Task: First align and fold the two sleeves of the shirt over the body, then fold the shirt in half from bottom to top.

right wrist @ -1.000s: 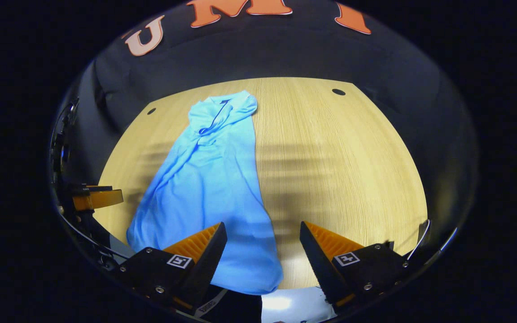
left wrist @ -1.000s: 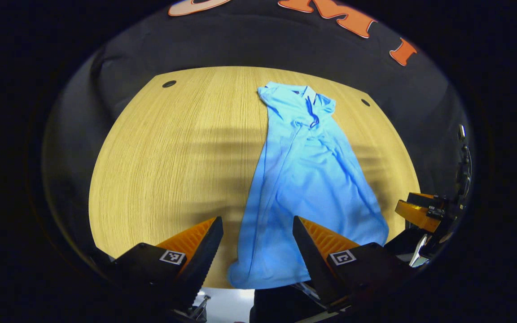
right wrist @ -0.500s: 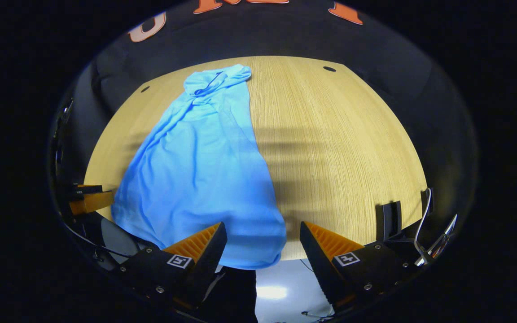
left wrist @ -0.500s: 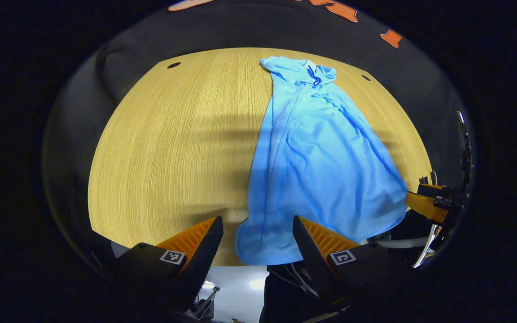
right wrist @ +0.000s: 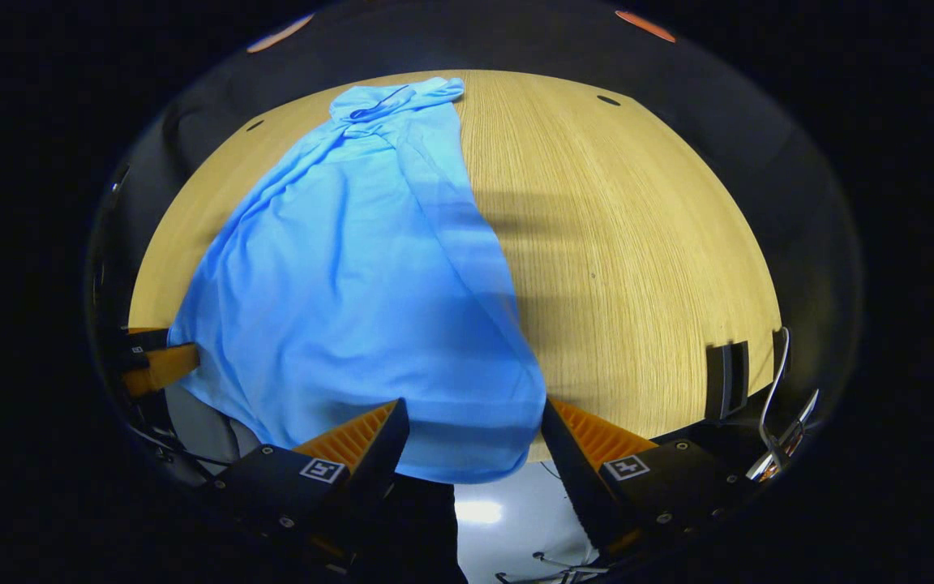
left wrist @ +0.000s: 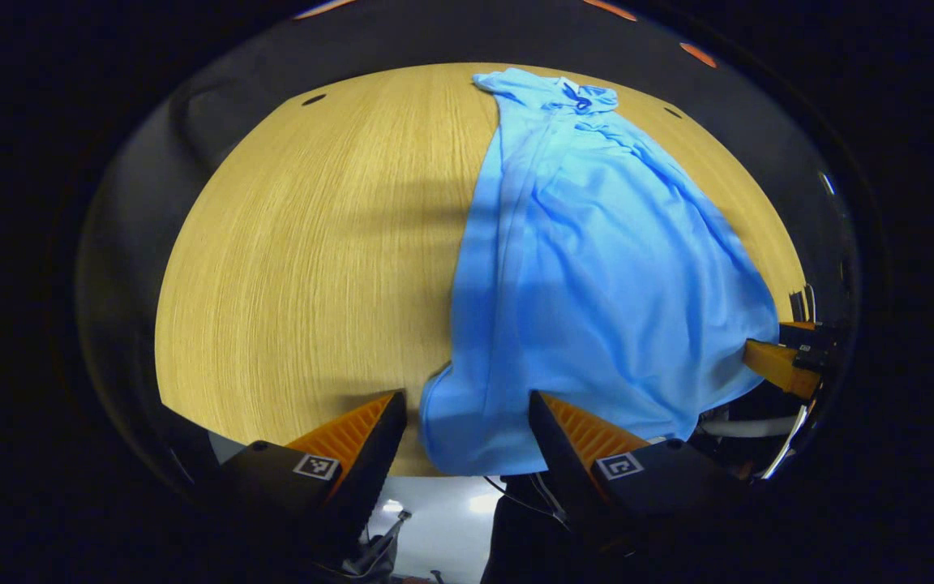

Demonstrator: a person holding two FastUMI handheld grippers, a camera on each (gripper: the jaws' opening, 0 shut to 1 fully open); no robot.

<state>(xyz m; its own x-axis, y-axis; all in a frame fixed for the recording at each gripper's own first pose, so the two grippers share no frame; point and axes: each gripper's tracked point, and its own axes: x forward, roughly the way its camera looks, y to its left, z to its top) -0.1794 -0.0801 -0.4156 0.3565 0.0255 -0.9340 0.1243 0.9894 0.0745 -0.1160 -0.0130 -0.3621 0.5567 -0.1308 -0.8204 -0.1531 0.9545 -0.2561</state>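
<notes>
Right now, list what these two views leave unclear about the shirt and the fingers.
- Shirt sleeves: left gripper view, lost among the folds.
- Shirt hem: right gripper view, hangs past the table edge; underside hidden.
- Left gripper: right gripper view, cut off by shirt; fingers unclear.

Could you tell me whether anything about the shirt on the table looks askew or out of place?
Yes. The blue shirt is not lying flat: it is bunched narrow at the collar end, creased along its length, and its bottom hem hangs over the wooden table edge, between the open fingers of each hand-held gripper.
</notes>
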